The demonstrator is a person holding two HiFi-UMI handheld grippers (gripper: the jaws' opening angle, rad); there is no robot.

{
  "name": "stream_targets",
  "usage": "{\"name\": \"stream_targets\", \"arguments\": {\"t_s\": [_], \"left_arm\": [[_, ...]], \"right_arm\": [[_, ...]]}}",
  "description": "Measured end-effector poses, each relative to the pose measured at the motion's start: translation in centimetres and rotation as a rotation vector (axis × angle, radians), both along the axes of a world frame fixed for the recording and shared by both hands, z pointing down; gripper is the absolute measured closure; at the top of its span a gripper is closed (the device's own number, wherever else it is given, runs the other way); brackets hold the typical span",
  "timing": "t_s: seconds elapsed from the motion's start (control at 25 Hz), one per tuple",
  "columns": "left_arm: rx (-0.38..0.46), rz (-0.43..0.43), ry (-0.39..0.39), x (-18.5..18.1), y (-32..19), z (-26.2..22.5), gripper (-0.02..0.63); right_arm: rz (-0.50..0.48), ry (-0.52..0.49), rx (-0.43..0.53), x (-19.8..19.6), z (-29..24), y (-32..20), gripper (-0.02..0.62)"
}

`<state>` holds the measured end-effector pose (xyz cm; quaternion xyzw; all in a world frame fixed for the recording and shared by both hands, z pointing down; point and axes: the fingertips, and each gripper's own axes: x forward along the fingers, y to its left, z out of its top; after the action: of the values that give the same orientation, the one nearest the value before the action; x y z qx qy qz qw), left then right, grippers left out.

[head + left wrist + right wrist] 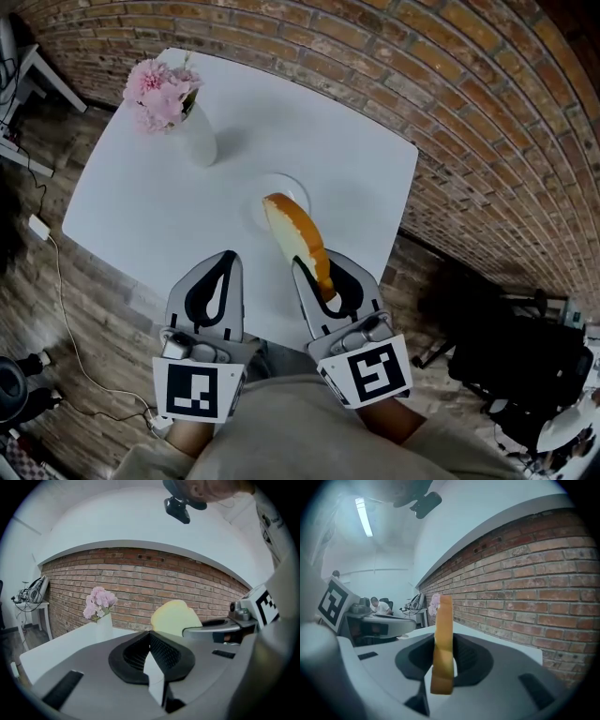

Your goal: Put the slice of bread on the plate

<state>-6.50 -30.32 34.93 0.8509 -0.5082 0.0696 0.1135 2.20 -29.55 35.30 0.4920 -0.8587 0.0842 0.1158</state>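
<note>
A slice of bread (296, 235) with a golden crust stands on edge between the jaws of my right gripper (319, 268), which is shut on its lower end. In the right gripper view the slice (443, 620) rises upright from the pads. Its far end hangs over the near side of a small white plate (278, 181) at the middle of the white table (141, 206). My left gripper (223, 258) hovers beside the right one over the table's near edge, shut with nothing in it (150, 638). The left gripper view shows the pale face of the slice (174, 617).
A white vase (198, 142) with pink flowers (159, 92) stands at the table's far left. A red brick wall (450, 84) runs behind the table. Cables lie on the wooden floor (56, 272) at left, and dark equipment (511, 361) sits at right.
</note>
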Motion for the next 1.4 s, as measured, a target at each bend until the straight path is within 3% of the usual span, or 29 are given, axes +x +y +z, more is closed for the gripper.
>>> {"name": "stream_targets", "arguments": {"t_s": [1.4], "left_arm": [[-0.123, -0.074, -0.006, -2.3, -2.5, 3.4, 0.595]], "right_arm": [[-0.082, 0.022, -0.201, -3.6, 10.3, -5.5, 0.505]]}}
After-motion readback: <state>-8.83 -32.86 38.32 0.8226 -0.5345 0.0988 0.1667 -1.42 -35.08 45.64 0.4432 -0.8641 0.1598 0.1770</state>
